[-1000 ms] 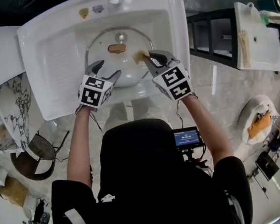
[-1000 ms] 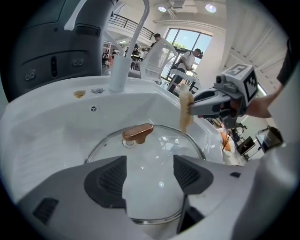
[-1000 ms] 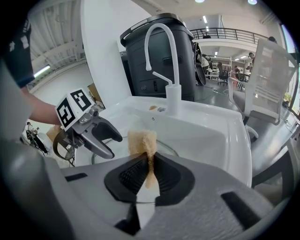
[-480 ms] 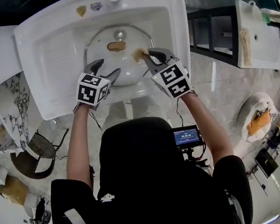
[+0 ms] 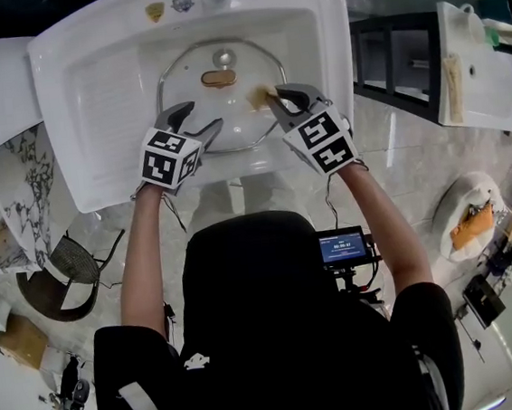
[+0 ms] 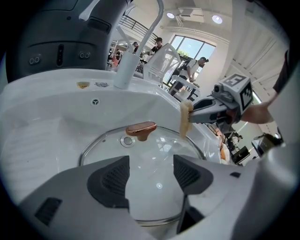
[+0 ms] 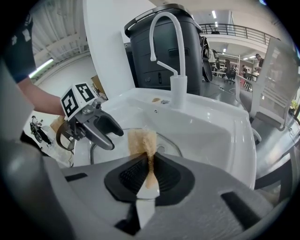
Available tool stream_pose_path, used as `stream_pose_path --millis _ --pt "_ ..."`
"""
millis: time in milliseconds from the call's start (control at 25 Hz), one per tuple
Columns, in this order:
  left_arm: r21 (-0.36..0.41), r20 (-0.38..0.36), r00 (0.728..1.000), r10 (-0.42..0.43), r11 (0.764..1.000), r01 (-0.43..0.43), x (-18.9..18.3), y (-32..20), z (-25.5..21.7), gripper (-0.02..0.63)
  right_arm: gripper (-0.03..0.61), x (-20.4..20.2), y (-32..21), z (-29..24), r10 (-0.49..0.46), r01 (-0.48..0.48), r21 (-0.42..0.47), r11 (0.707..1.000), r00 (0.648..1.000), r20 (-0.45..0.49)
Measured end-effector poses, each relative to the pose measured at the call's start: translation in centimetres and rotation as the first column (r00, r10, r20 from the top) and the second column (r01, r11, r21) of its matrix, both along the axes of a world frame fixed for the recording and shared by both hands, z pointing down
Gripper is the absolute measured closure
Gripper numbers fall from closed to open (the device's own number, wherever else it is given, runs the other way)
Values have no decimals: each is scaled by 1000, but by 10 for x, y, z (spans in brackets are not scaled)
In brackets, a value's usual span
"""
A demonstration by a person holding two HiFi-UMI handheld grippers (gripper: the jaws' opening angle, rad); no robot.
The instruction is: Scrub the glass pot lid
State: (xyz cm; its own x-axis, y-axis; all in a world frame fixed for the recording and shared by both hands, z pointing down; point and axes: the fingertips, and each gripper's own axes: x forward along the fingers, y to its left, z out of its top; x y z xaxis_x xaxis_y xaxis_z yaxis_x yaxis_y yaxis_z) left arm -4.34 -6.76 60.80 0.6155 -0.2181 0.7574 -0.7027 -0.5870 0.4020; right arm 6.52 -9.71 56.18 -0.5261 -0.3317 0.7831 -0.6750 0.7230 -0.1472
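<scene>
The glass pot lid lies flat in the white sink basin, its copper knob facing up. My left gripper hovers open over the lid's near left rim with nothing between its fingers. In the left gripper view the lid and knob show beyond the open left gripper. My right gripper is shut on a tan sponge that rests at the lid's right side. The right gripper view shows the sponge pinched upright in the right gripper.
A white faucet stands at the back of the sink, with a small steam vent on the lid beyond the knob. The left gripper sits to the left in the right gripper view. Dark shelving stands right of the sink.
Only the head view has shifted a little. Both grippers keep their places over the lid, and the sponge stays pinched at the lid's right side.
</scene>
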Motion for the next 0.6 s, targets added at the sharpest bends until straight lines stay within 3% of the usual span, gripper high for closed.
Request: stream_pose_path --millis 240,600 --pt "33 -29 999 -13 999 14 0 0 0 327 560 3 0 9 -111 107 -50 993 990 -85" --pt "32 -36 999 -6 999 8 -1 0 0 328 560 1 -5 31 -271 252 -109 961 937 -219"
